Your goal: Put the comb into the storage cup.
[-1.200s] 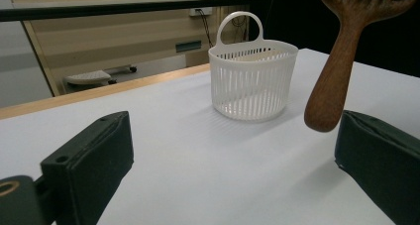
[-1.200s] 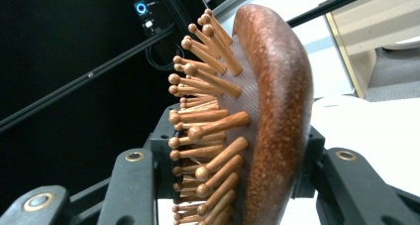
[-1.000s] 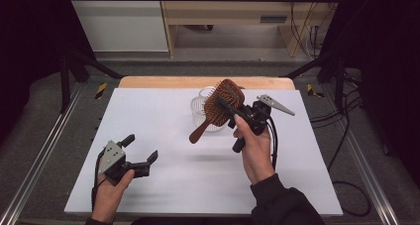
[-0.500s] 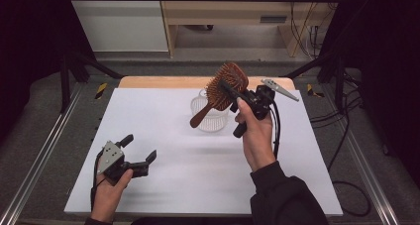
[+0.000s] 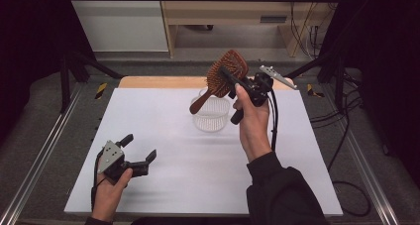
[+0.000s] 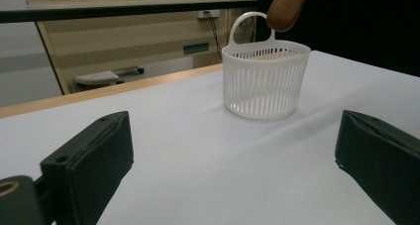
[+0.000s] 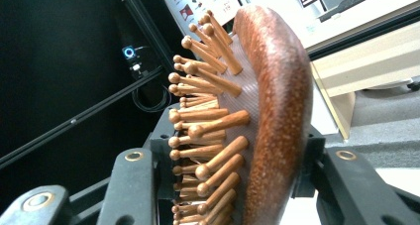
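1. A wooden hairbrush (image 5: 227, 74) is held in the air above the far half of the white table (image 5: 163, 121), clamped at its head by the right gripper (image 5: 236, 82) in the person's right hand (image 5: 252, 123).
2. In the high view the brush's oval head tilts up and away, while its reddish-brown handle slopes down to the left, its tip hanging over the rim of a white basket (image 5: 211, 113).
3. In the right gripper view the brush (image 7: 257, 116) stands edge-on: a glossy, speckled brown back on the right, and on the left rows of pale wooden pins with rounded tips set in a ribbed, brownish pad.
4. The black jaws press the head from both sides, one on the pin face and one on the back.
5. The basket (image 6: 265, 79), seen from the left gripper view, is a round slatted tub with a loop handle on its far rim; the brush handle's rounded end (image 6: 287, 7) hovers just above that loop, though whether they touch is hard to judge from this angle.
6. The left gripper (image 5: 138, 153) sits low over the near left part of the table in the person's left hand (image 5: 111, 190), jaws spread wide with nothing between them, well apart from the basket.
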Tool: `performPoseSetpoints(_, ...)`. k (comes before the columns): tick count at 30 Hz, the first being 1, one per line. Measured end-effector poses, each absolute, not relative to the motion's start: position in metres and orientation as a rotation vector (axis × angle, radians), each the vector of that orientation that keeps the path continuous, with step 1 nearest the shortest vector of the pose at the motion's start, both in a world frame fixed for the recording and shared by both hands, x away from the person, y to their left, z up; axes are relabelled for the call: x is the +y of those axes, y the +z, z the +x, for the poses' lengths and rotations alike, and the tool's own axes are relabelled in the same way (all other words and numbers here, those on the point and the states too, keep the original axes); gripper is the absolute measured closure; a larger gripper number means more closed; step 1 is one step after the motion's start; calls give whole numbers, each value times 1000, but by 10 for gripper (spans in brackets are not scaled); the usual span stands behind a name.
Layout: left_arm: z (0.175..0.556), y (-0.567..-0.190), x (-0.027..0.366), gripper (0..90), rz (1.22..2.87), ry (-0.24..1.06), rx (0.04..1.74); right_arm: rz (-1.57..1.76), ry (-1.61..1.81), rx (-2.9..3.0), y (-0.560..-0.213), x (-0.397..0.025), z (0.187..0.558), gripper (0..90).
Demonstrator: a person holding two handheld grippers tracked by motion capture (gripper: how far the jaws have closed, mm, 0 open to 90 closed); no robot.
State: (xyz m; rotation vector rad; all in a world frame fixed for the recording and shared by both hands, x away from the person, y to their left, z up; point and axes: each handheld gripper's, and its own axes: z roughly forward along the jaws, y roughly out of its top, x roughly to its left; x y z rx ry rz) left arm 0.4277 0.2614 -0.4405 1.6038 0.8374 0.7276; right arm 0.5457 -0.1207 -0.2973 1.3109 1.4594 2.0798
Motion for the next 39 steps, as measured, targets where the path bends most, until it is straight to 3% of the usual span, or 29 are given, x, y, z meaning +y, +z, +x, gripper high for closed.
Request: performPoseSetpoints(39, 430, -441, 263, 16, 1586, 729, 843, 1387, 1929, 1398, -335, -122, 577, 515)
